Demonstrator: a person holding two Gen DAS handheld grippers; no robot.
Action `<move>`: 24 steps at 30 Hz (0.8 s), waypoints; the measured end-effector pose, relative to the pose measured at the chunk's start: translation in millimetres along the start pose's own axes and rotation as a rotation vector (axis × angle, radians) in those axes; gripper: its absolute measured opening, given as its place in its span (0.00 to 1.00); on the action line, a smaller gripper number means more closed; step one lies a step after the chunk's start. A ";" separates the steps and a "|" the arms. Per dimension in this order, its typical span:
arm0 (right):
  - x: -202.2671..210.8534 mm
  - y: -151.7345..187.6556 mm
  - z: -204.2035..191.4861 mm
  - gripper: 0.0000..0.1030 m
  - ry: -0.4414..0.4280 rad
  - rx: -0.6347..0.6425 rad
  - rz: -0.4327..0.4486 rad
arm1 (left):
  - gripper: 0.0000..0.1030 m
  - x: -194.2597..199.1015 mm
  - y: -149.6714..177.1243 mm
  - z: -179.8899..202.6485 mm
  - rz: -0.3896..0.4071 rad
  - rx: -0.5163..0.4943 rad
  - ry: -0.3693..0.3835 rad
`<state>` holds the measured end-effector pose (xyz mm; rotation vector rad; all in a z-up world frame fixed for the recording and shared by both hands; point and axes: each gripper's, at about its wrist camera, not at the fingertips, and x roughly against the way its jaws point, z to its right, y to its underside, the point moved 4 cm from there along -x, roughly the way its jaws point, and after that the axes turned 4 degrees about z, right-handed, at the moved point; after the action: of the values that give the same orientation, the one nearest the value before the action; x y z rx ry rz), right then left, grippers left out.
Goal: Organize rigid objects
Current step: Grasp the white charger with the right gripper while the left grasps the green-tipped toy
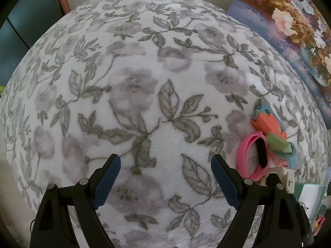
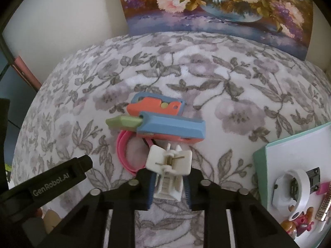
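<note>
The right gripper (image 2: 168,186) clamps a white clip (image 2: 168,163); left gripper (image 1: 165,177) hangs released; toy (image 2: 165,119) and band (image 2: 124,153) remain unsorted outside the tray (image 2: 269,165).

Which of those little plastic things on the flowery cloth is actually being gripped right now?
The white clip. The right gripper is shut on it, while the blue-and-orange toy and pink band lie free behind.
</note>
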<state>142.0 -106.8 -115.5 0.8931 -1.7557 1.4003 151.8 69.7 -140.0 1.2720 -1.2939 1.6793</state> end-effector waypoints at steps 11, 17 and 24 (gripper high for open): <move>24.4 -18.6 24.1 0.17 -0.028 -0.077 0.052 | 0.87 20.8 -13.4 21.1 0.035 -0.001 0.038; 47.4 -32.4 56.7 0.17 -0.026 -0.176 0.101 | 0.87 37.1 -22.7 39.3 0.074 -0.008 0.103; 68.2 -42.2 98.0 0.17 -0.010 -0.273 0.145 | 0.87 39.9 -10.2 71.7 0.058 -0.058 0.224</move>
<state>132.8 -216.2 -52.3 0.6380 -1.9939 1.2067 170.0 2.0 -96.1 0.9902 -1.2445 1.7560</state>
